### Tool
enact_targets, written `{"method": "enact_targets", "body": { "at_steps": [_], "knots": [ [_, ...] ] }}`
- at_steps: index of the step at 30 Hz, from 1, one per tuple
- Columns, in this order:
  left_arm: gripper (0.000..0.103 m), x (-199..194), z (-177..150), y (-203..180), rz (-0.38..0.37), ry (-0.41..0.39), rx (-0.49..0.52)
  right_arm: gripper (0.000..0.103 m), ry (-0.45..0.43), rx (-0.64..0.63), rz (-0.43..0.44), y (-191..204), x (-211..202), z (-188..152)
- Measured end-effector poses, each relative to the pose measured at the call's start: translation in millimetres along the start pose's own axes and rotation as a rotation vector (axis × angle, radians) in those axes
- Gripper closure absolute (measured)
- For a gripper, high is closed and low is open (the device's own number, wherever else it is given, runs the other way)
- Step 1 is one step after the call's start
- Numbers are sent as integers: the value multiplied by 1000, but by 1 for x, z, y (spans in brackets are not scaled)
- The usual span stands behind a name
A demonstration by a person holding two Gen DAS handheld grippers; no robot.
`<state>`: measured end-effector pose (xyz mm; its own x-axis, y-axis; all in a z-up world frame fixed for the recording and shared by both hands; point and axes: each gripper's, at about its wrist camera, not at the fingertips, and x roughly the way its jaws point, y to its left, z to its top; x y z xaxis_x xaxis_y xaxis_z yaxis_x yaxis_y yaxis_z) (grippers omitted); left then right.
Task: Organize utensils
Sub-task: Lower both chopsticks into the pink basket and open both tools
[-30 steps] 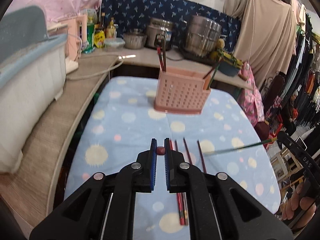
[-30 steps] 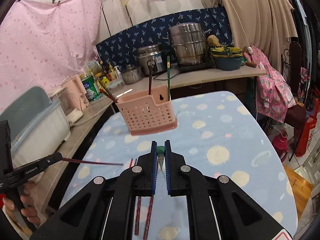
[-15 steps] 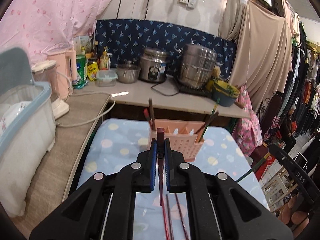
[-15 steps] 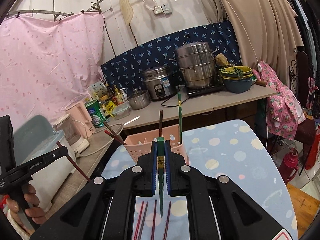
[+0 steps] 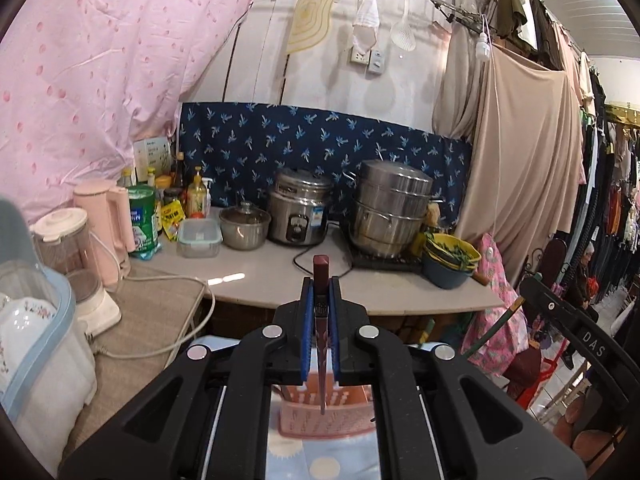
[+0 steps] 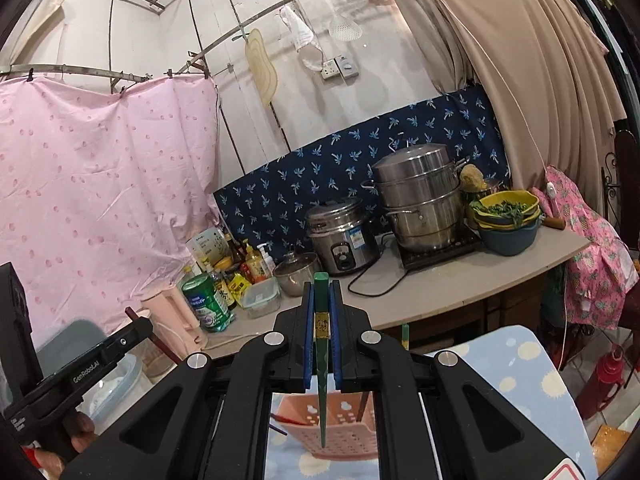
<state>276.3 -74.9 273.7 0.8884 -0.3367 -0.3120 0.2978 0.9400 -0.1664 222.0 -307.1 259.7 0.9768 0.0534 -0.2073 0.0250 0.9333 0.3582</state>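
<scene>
My left gripper [image 5: 320, 300] is shut on a dark red chopstick [image 5: 321, 344] that hangs tip-down over the pink slotted utensil basket [image 5: 320, 424]. My right gripper [image 6: 321, 304] is shut on a green chopstick [image 6: 321, 360], also tip-down over the same pink basket [image 6: 344, 436]. The basket stands on the blue dotted tablecloth [image 6: 528, 380] and holds other chopsticks; one green chopstick [image 6: 405, 334] sticks up behind it. The right gripper's body [image 5: 576, 332] shows at the right of the left wrist view, and the left gripper's body [image 6: 80, 368] at the left of the right wrist view.
Behind the table a counter [image 5: 260, 276] carries a rice cooker [image 5: 300, 216], a steel steamer pot [image 5: 392, 208], a small lidded pot [image 5: 244, 228], bottles and a pink kettle [image 5: 108, 220]. A dish tub [image 5: 36, 344] stands at the left. Bowls with greens [image 6: 508, 216] stand at the right.
Both grippers have lifted and tilted up, each carrying its chopstick from above the table to tip-down over the pink basket. The loose chopsticks on the cloth have dropped out of view.
</scene>
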Motion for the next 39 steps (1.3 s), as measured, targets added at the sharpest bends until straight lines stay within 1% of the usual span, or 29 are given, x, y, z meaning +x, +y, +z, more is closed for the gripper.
{"method": "enact_targets", "body": {
  "at_steps": [3,7,11,16,20,22,24,26,28,34,39],
  "knots": [
    [96,22,6,0,15,0,1,95,-8,-1,-2,1,21,8],
    [96,47,-1,4,30,28,3,95,13,-21,-24,-1,48,4],
    [96,66,-14,9,37,64,1,95,67,-31,-44,-9,74,-14],
    [96,85,-29,15,41,108,-2,95,129,-38,-60,-15,96,-38],
    [95,91,-37,16,41,116,4,95,159,-55,-72,-16,107,-50],
    [95,93,-40,16,48,123,7,95,167,-55,-67,-17,109,-52],
    [93,94,-41,17,50,130,3,92,168,-49,-66,-18,109,-53],
    [85,94,-41,18,50,131,-5,91,165,-50,-63,-17,107,-52],
    [81,91,-41,18,62,125,-6,91,155,-55,-61,-17,102,-52],
    [80,75,-46,17,59,133,3,91,145,-54,-44,-14,80,-50],
    [79,52,-59,16,61,143,23,90,152,-71,-37,-11,51,-62]
  ]
}}
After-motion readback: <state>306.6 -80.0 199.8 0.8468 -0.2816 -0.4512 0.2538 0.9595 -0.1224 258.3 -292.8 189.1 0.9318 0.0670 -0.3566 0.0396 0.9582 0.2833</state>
